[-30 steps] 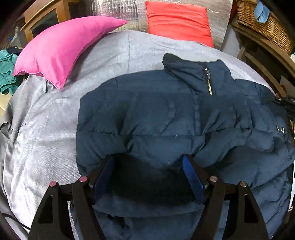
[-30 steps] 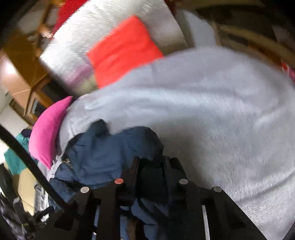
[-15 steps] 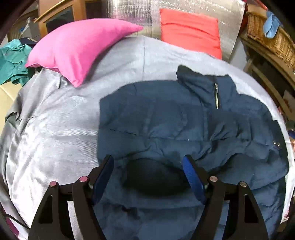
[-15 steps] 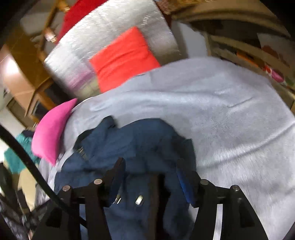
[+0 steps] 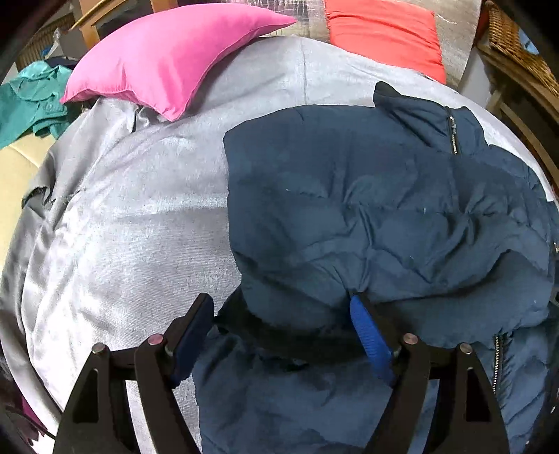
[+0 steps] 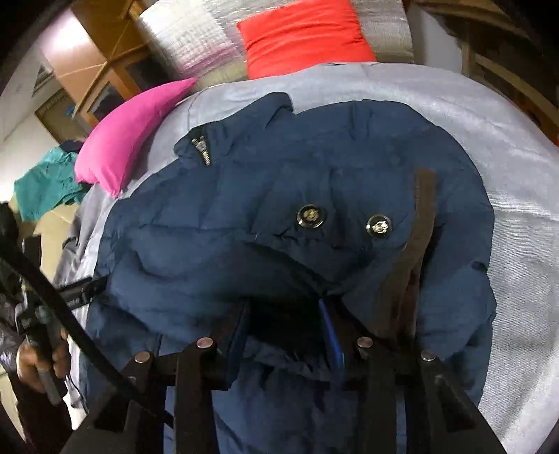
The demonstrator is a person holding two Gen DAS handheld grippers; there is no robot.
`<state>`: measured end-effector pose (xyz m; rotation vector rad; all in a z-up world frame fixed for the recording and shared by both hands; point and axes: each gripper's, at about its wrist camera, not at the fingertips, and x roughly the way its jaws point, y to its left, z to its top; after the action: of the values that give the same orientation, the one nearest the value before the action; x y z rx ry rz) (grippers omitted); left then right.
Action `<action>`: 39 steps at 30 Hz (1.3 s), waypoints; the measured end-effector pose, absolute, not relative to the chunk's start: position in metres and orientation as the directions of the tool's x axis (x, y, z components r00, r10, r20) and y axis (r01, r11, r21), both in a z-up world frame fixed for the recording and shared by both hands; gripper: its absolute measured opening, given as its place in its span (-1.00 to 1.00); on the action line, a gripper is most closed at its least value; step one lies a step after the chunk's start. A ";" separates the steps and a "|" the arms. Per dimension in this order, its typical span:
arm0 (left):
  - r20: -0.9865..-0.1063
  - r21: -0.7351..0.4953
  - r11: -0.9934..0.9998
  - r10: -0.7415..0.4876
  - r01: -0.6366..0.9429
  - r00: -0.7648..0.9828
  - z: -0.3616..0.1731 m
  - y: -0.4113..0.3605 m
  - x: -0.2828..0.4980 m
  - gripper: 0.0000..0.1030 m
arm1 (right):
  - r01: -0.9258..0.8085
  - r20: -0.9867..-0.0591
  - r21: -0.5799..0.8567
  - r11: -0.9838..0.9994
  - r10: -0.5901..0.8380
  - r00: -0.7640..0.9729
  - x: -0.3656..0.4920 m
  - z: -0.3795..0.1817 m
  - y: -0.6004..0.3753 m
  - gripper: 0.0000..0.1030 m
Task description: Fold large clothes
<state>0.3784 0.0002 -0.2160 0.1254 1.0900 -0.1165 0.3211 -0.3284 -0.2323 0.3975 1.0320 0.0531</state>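
Now that the sleeves lie folded across the chest of the navy jacket (image 5: 367, 209), the next fold falls to the hem. My left tool (image 5: 283, 335) has just widened and stands released over a dark cuff. My right tool (image 6: 284, 335) has just narrowed astride a fabric fold; clenched or not, I cannot tell. The jacket lies on the grey bed (image 5: 122, 227); pink pillow (image 5: 164, 52) and red cushion (image 5: 380, 31) stay clear.

One navy jacket (image 5: 367, 195), two pillows, pink (image 5: 167, 59) and red (image 5: 384, 31), two snap buttons (image 6: 310, 216).
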 end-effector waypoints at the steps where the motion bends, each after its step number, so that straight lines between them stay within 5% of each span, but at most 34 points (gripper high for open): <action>1: -0.888 0.036 0.988 -0.038 0.152 0.458 -0.214 0.001 0.380 0.59 | 0.152 -0.823 0.362 0.919 0.239 0.516 0.321 -0.231 -0.331 -0.19; 7: -0.833 0.027 0.992 -0.045 0.122 0.551 -0.184 0.027 0.363 0.58 | 0.199 -0.746 0.451 0.870 0.246 0.618 0.298 -0.195 -0.375 -0.07; 11: -0.831 -0.005 0.999 -0.026 0.038 0.556 -0.182 0.056 0.362 0.58 | 0.338 -0.738 0.469 0.816 0.152 0.658 0.275 -0.192 -0.422 0.27; 22: -0.907 -0.045 0.999 -0.039 -0.004 0.420 -0.221 0.062 0.377 0.57 | 0.340 -0.802 0.505 0.793 0.286 0.524 0.297 -0.250 -0.422 0.38; 24: -0.911 -0.041 0.999 -0.037 -0.001 0.410 -0.226 0.058 0.382 0.57 | 0.293 -0.806 0.464 0.836 0.261 0.531 0.298 -0.247 -0.409 -0.04; 27: -0.917 -0.059 0.998 -0.050 -0.011 0.395 -0.229 0.064 0.382 0.58 | 0.250 -0.808 0.357 0.900 0.163 0.566 0.297 -0.231 -0.390 -0.29; 39: -0.916 -0.045 0.998 -0.027 -0.034 0.399 -0.223 0.063 0.372 0.59 | 0.288 -0.818 0.270 0.919 0.060 0.572 0.308 -0.236 -0.388 -0.25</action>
<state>0.3720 0.0625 -0.2234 -0.0592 1.1603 0.0041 0.3079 -0.3879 -0.2358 0.3988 0.9586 -0.1376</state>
